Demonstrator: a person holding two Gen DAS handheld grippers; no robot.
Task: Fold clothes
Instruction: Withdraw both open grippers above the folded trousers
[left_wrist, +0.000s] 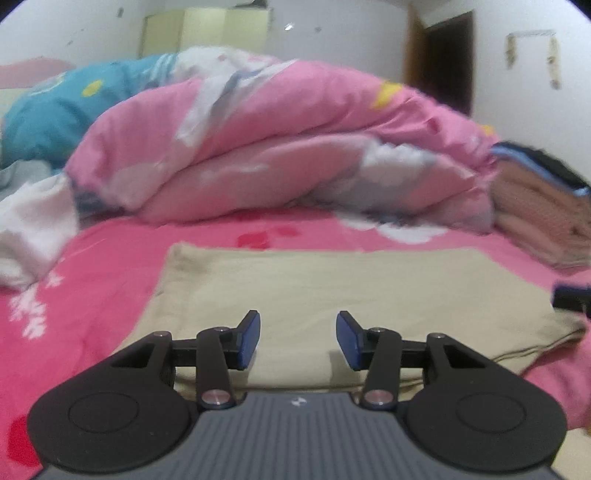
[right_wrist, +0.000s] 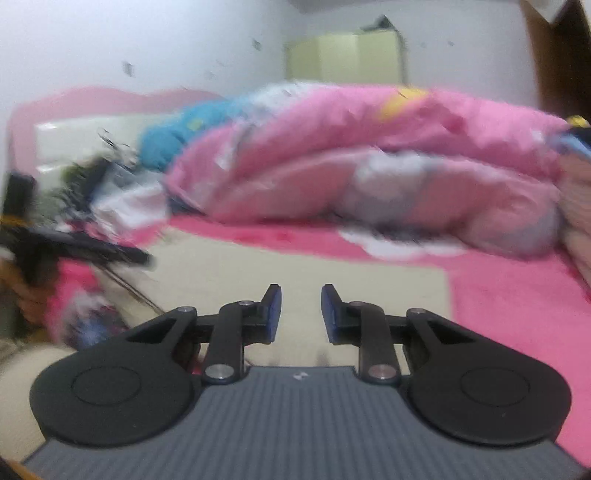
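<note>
A: What are you working on, and in what room?

B: You're over a bed (left_wrist: 110, 266) with a hot-pink printed sheet, in a white-walled bedroom with a pale cupboard (left_wrist: 207, 31) at the upper middle and a dark doorway (left_wrist: 447, 59) at upper right.

A: Where's the garment?

B: The beige cloth (left_wrist: 332, 288) lies flat, a smooth folded rectangle across the lower middle of your left view, with layered edges at its right side. In the right view it's blurred.

A: And around it?

B: A puffy pink quilt (left_wrist: 277, 147) is heaped behind it, a teal pillow (left_wrist: 55, 110) at upper left, a white crumpled cloth (left_wrist: 33, 229) at left, and a tan ribbed stack (left_wrist: 546, 214) at right.

A: The tools?

B: Your left tool (left_wrist: 298, 339) is released, blue pads apart above the cloth with nothing between. Your right tool (right_wrist: 301, 314) has a narrower gap, also empty.
</note>
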